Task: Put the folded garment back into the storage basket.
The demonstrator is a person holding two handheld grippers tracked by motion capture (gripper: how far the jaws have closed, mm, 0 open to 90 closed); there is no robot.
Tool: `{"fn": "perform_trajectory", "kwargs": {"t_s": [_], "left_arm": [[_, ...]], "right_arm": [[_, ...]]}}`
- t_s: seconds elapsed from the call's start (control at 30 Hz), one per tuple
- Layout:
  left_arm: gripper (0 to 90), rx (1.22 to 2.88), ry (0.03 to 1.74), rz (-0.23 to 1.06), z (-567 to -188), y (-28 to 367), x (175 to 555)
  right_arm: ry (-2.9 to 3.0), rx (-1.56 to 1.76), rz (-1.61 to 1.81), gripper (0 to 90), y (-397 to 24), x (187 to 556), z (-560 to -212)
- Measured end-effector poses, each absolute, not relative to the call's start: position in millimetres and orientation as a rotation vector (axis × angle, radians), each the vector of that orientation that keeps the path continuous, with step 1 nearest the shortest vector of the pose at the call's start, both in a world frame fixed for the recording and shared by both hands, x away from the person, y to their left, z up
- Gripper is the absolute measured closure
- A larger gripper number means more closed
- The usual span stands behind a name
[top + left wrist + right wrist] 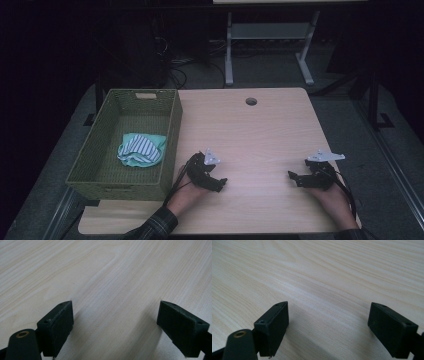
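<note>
Looks like a lab or office test room, not a home. Light wood-grain desk (260,130) with a round cable grommet hole (251,101) at 12 o'clock. Beyond it, the white metal legs of a second desk (270,35) on grey carpet (280,70). Loose cables (175,70) on the floor at 11 o'clock. Surroundings dark. Woven green basket (170,130) at 9 o'clock is the only domestic-looking item. Person's hands hold instrumented grippers, cabled, at 6 o'clock.

Dim room, grey carpet floor (280,70).
A white metal stand (270,35) beyond the table's far edge.
</note>
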State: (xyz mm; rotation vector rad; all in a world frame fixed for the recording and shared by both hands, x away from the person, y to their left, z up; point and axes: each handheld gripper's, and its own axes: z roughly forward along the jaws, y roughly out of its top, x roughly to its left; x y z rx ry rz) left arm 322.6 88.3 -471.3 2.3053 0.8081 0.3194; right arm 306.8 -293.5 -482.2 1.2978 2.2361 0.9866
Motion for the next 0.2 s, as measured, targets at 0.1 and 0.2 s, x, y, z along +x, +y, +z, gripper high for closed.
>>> {"fn": "perform_trajectory", "kwargs": {"t_s": [0.1, 0.2], "left_arm": [[12.6, 2.298, 0.792, 0.324, -472.5, 90.0, 322.9], [12.5, 2.280, 0.780, 0.315, -474.3, 91.7, 322.5]], "right_arm": [[2.236, 1.298, 0.987, 16.8, -293.4, 306.8, -482.2], [2.236, 1.299, 0.987, 16.7, -293.4, 306.7, -482.2]]}}
